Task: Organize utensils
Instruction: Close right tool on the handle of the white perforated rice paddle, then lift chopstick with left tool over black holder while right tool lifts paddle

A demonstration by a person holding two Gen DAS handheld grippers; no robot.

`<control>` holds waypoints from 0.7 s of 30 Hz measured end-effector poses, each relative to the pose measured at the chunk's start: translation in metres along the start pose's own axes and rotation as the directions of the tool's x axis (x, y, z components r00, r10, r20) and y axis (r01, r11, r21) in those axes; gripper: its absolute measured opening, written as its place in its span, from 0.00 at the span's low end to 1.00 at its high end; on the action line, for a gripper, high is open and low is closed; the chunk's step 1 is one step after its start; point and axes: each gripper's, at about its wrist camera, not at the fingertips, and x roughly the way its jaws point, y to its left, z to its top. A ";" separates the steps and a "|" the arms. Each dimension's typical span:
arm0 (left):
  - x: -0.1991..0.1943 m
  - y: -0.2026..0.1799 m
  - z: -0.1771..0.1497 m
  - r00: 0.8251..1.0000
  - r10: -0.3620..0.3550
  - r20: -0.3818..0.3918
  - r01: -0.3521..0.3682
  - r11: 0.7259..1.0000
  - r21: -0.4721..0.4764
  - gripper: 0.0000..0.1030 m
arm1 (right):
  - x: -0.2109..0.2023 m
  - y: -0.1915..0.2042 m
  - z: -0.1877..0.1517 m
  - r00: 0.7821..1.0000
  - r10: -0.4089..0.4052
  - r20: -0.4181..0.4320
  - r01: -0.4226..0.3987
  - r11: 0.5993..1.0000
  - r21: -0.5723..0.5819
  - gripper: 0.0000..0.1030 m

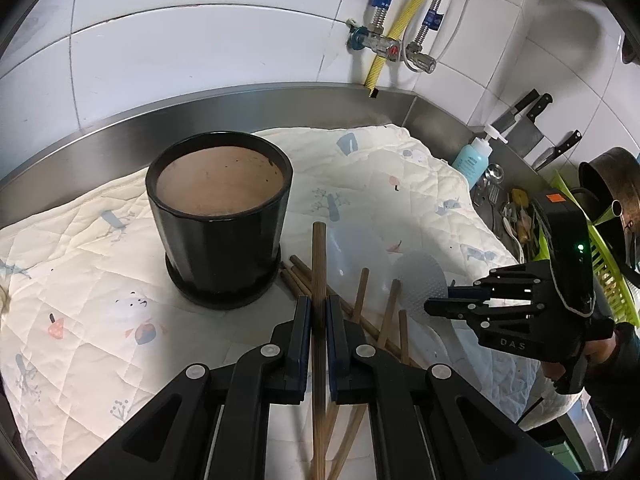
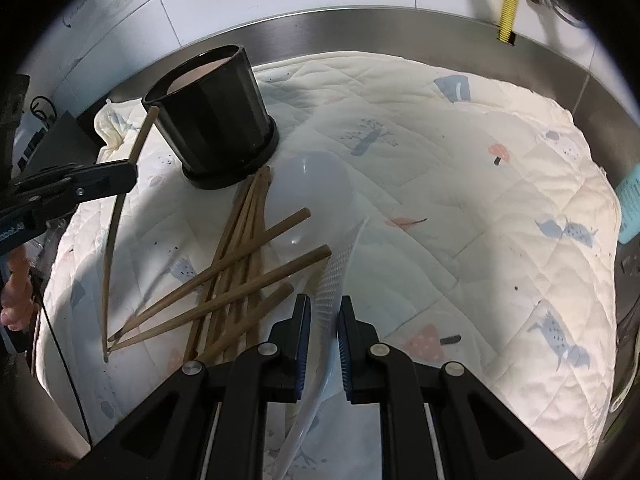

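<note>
A black pot [image 1: 218, 216] with a brown inside stands on the quilted cloth [image 1: 80, 280]; it also shows in the right wrist view [image 2: 212, 120]. My left gripper [image 1: 318, 308] is shut on one brown chopstick [image 1: 319, 264], held just right of the pot and pointing forward. Several more chopsticks [image 2: 240, 276] lie in a loose pile on the cloth. My right gripper [image 2: 323, 312] is shut on a translucent white rice paddle [image 2: 334, 276], held above the cloth; its blade also shows in the left wrist view [image 1: 420, 284]. A translucent ladle [image 2: 308, 196] lies beside the pile.
A steel counter wall [image 1: 240, 108] and tiled wall run behind. At the right stand a blue soap bottle [image 1: 472, 160], knives [image 1: 528, 120], a green rack [image 1: 608, 280] with a pan [image 1: 612, 184] and loose cutlery [image 1: 508, 216].
</note>
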 end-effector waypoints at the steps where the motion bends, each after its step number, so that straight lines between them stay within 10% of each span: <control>1: -0.002 0.000 -0.002 1.000 0.001 0.002 -0.001 1.000 -0.002 0.07 | 0.001 -0.001 0.001 1.000 0.001 0.000 -0.001 1.000 0.001 0.16; 21: -0.075 0.006 0.039 0.981 0.011 0.192 -0.005 0.999 -0.036 0.07 | -0.064 0.008 0.010 0.986 0.002 0.165 -0.003 1.000 0.004 0.06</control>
